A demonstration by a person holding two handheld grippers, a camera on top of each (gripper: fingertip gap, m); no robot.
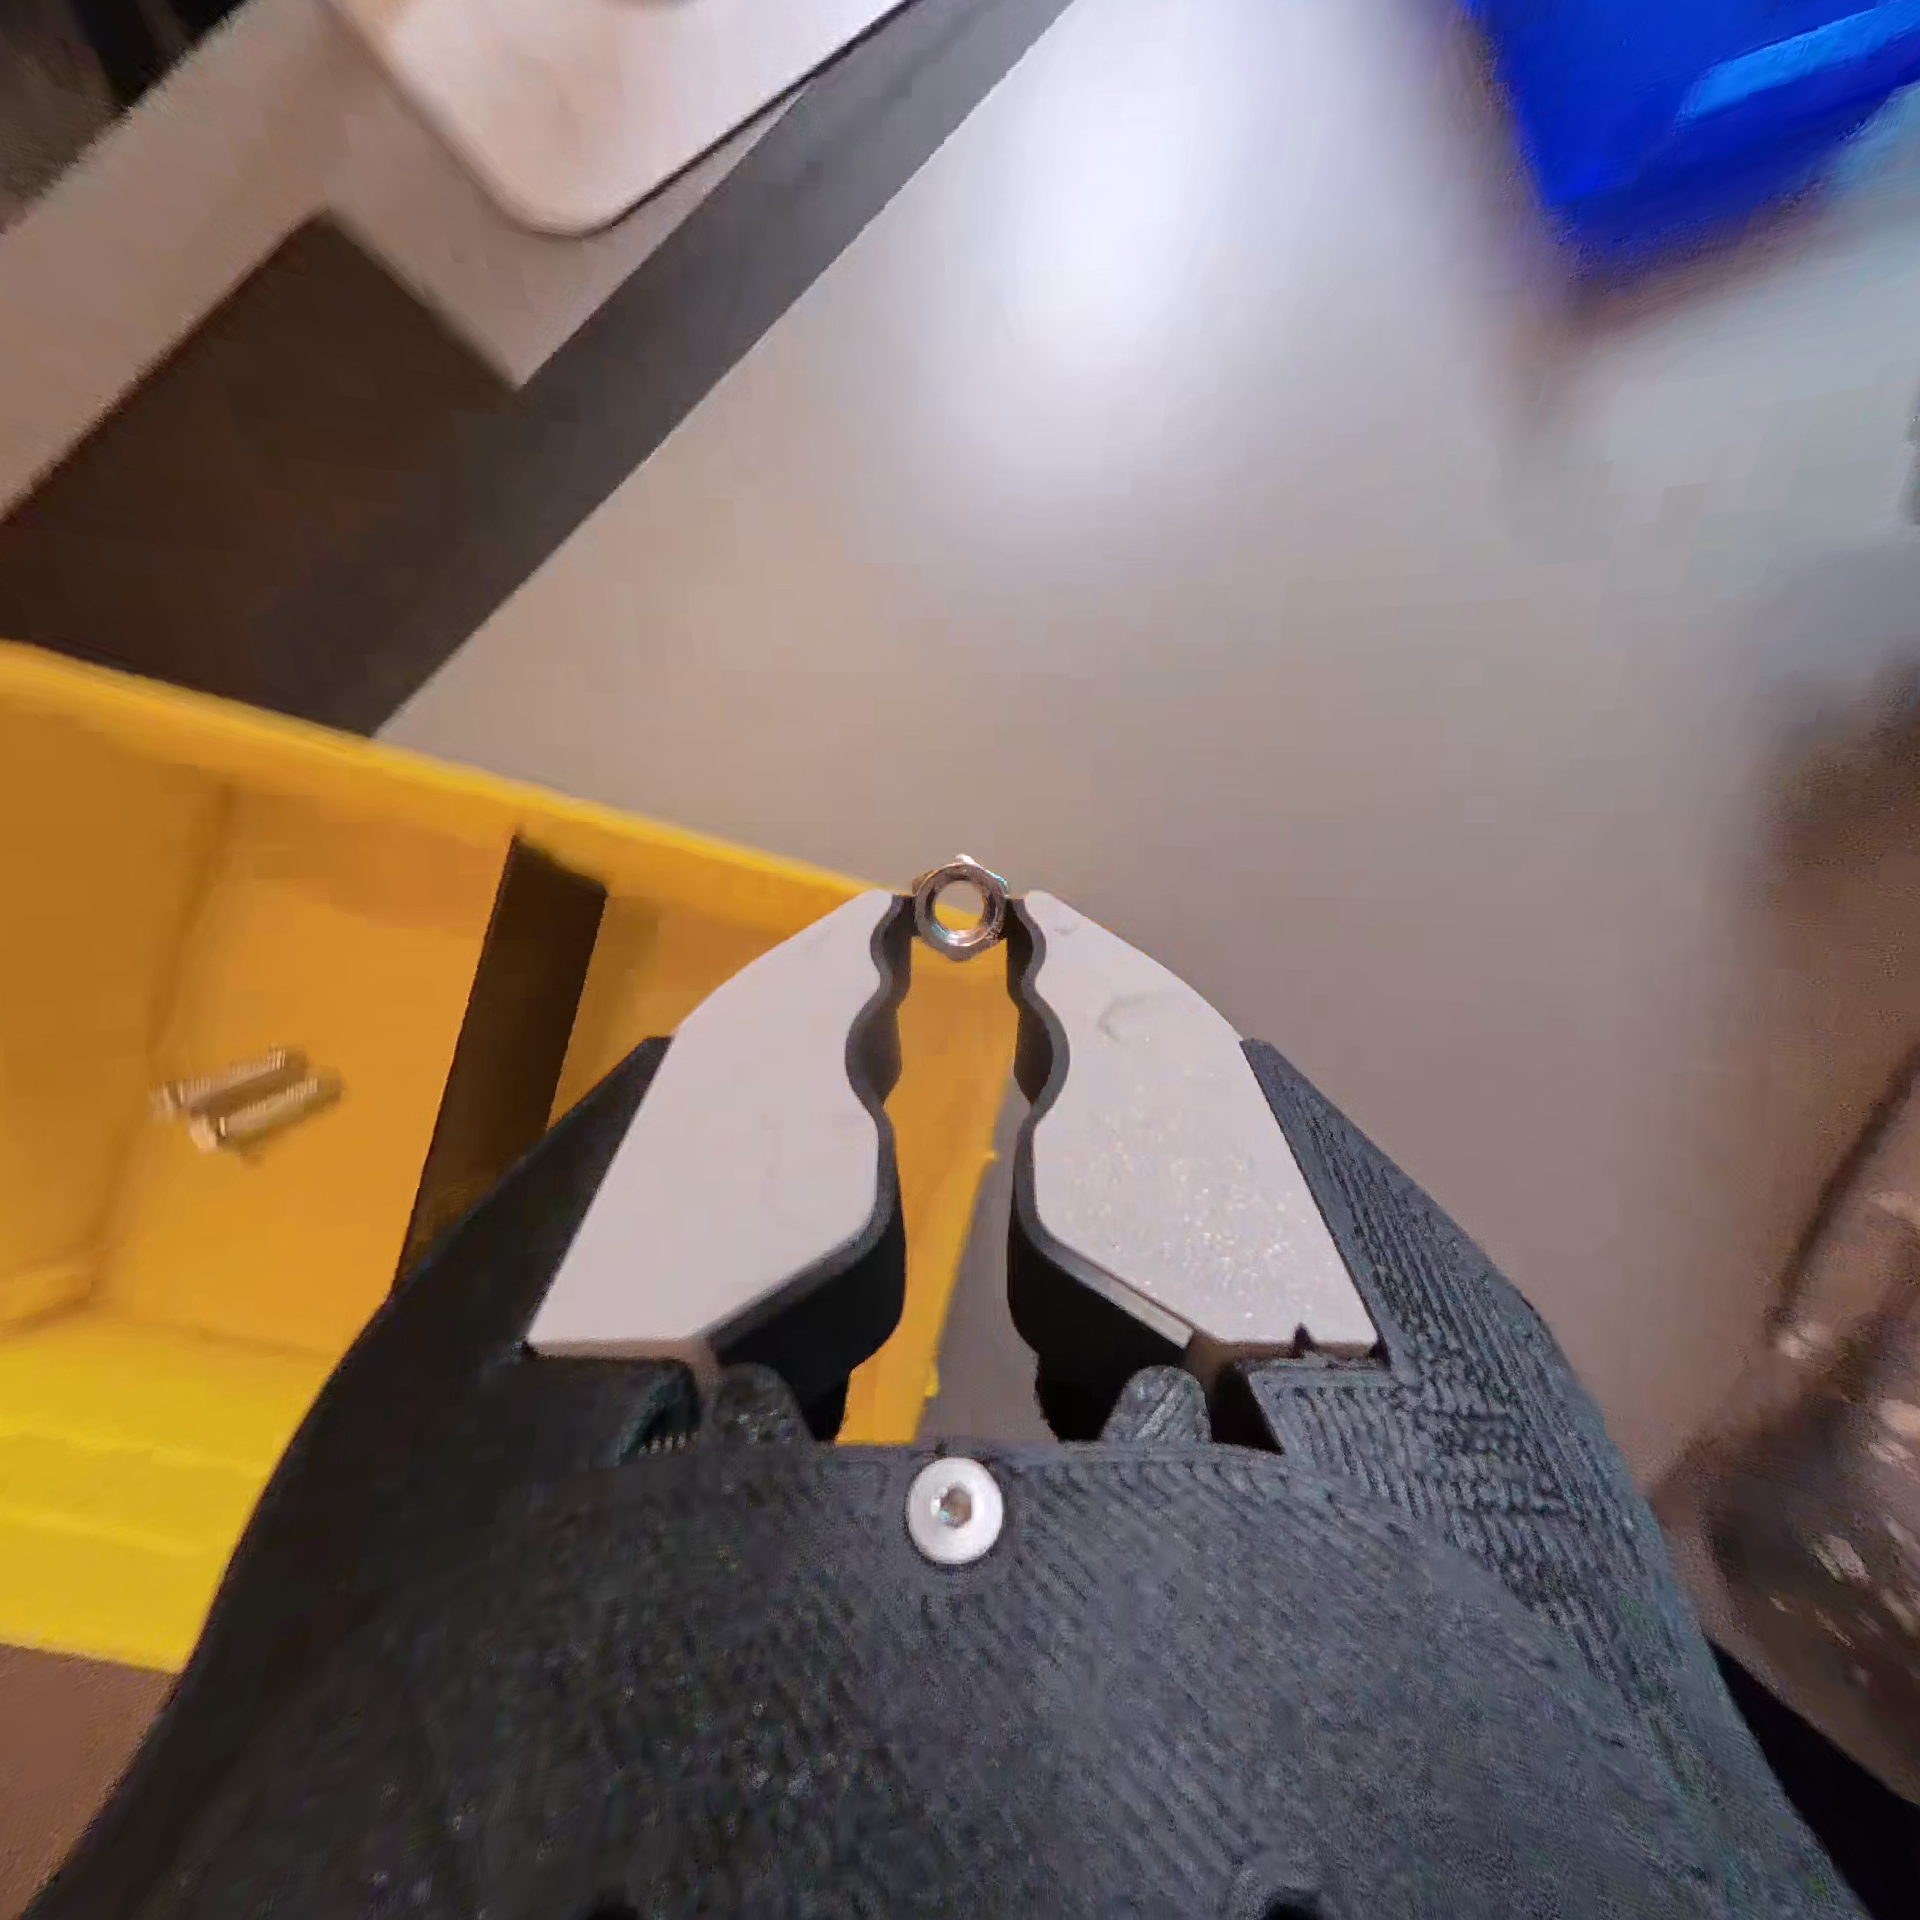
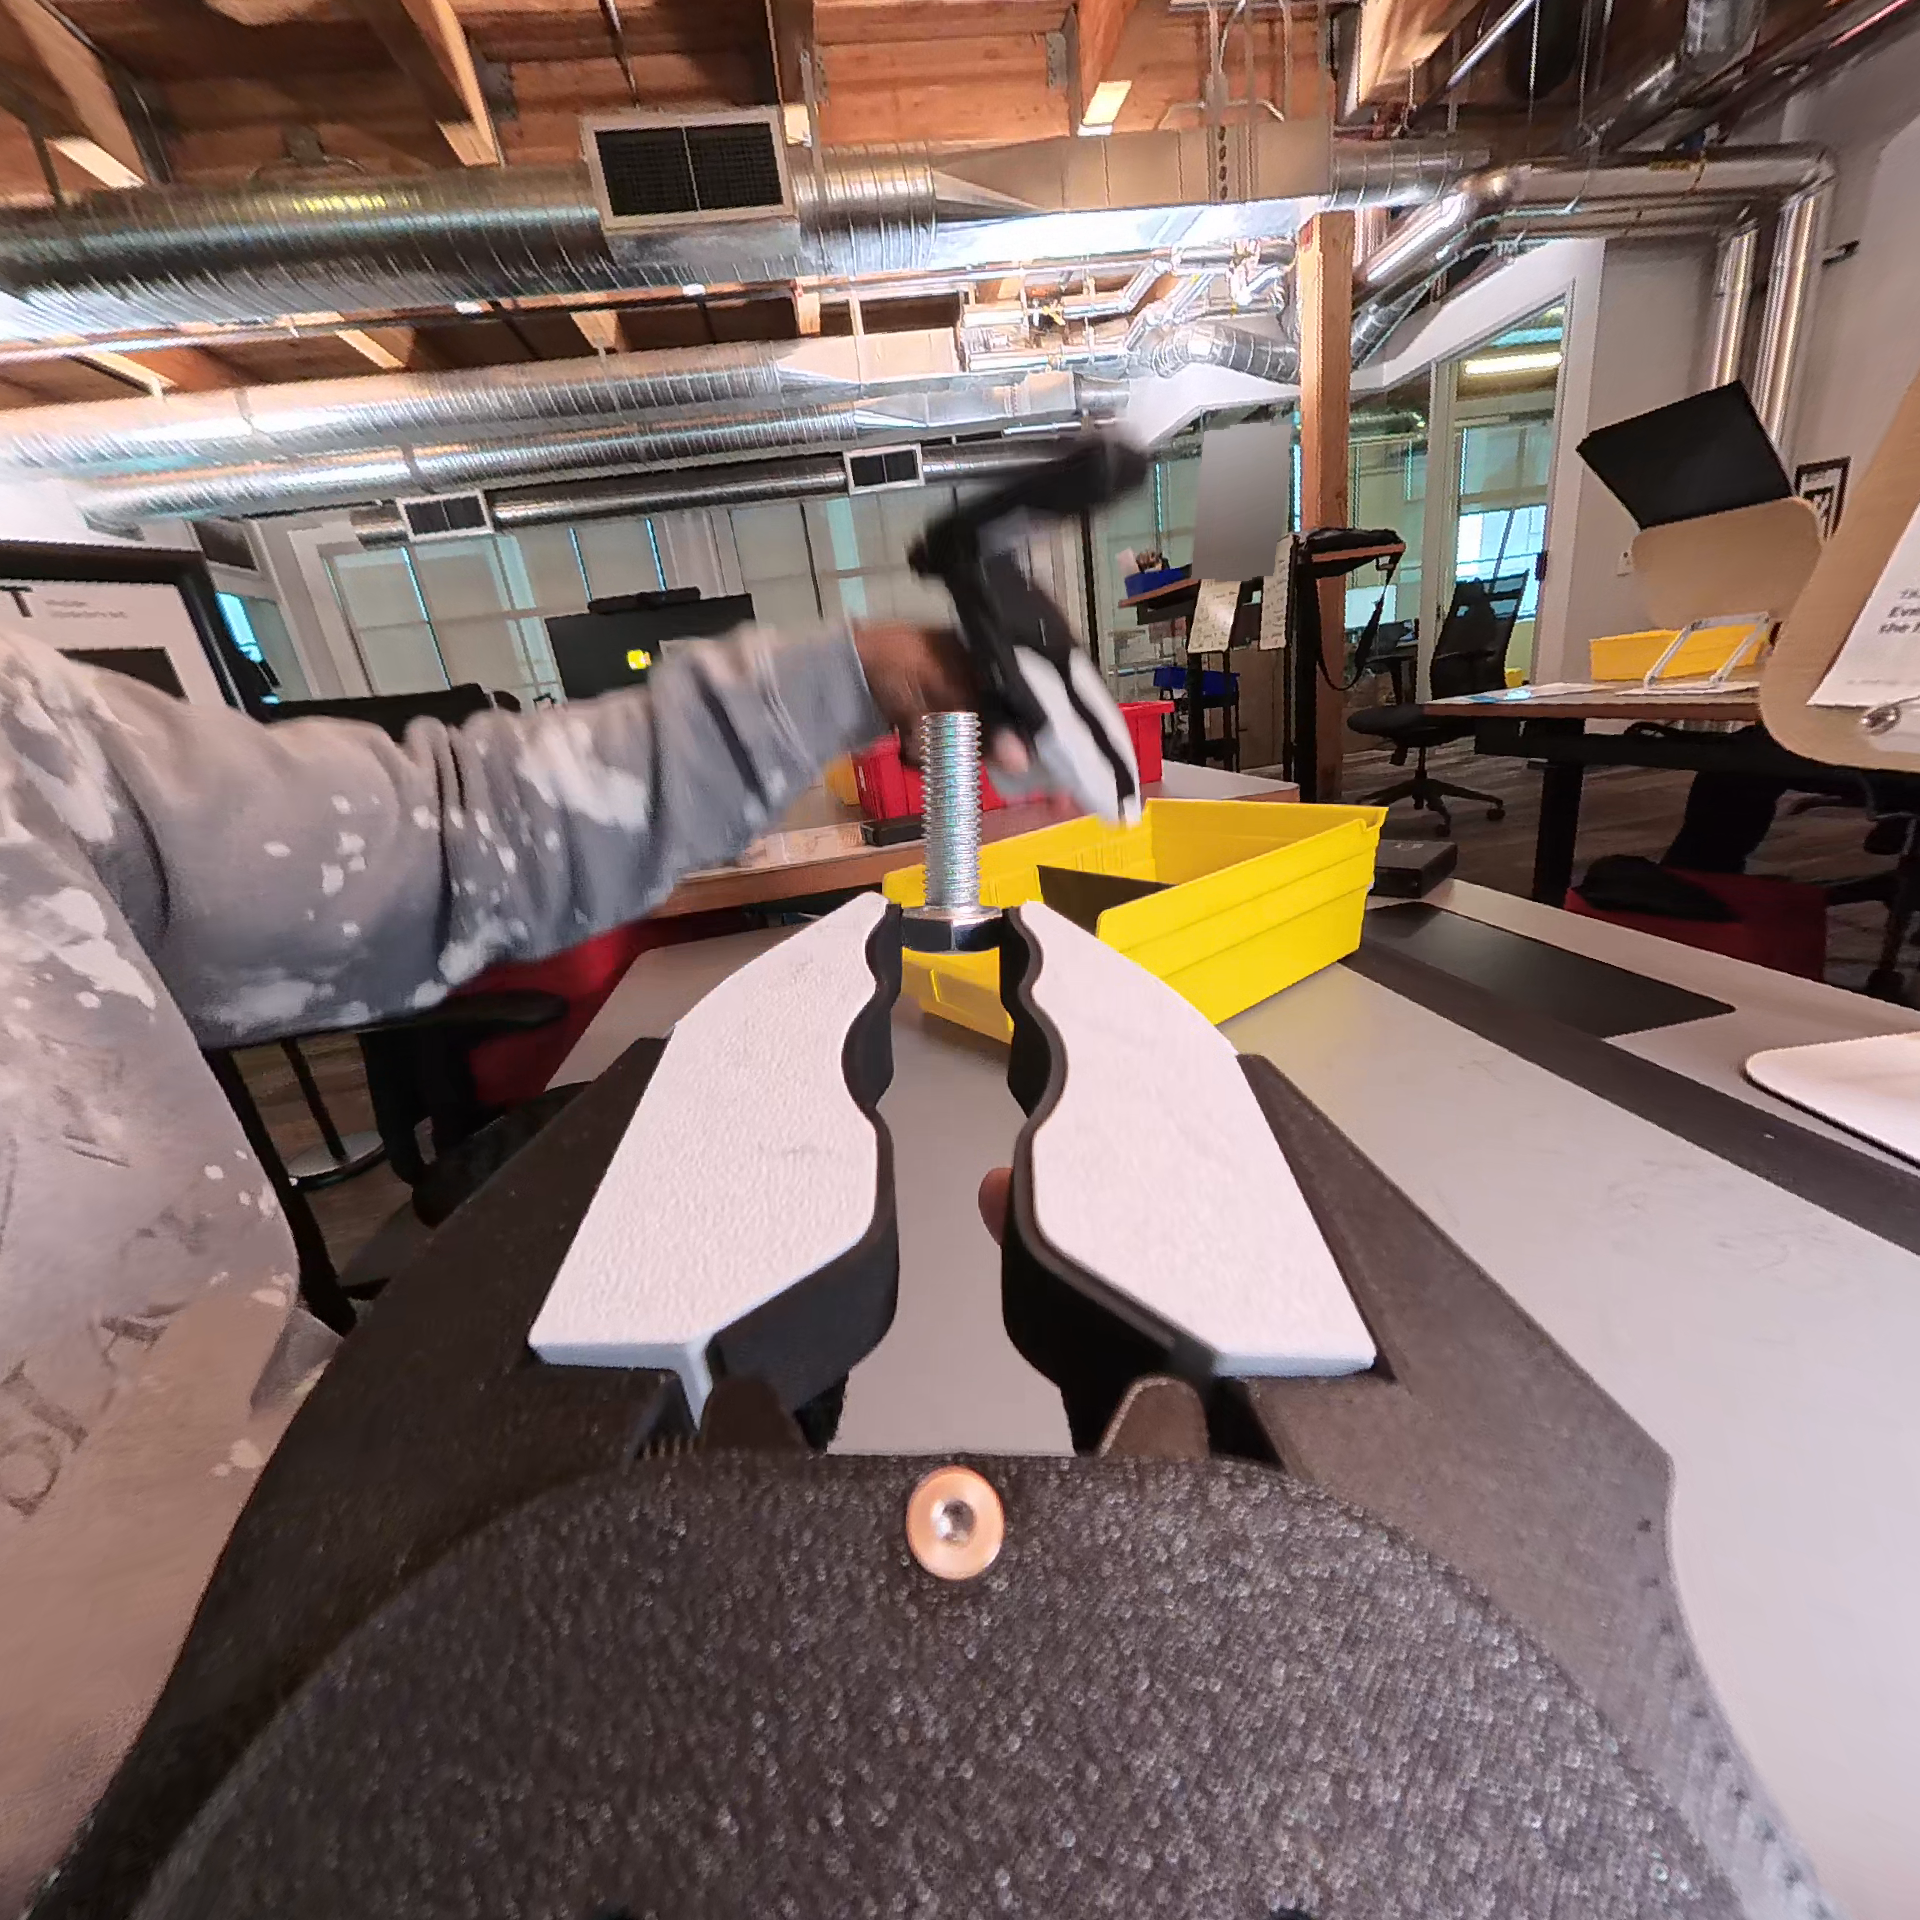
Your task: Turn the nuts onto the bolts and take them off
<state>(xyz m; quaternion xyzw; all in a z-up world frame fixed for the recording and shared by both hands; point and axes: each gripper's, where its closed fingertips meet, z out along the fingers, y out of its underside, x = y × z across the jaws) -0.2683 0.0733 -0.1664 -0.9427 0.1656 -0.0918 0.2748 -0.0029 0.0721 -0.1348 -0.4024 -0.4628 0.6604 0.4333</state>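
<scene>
Up front in the left wrist view, the left gripper (image 1: 957, 916) pinches a small silver hex nut (image 1: 957, 914) above the yellow plastic bin (image 1: 312, 935). Next, the right gripper (image 2: 952, 928) clamps an upright silver threaded bolt (image 2: 951, 810) by its head, over the grey table (image 2: 1455, 1195).

Right gripper (image 2: 952, 928) jaws clamping upright bolt (image 2: 951, 821) by its head, yellow bin (image 2: 1247, 914) behind
</scene>
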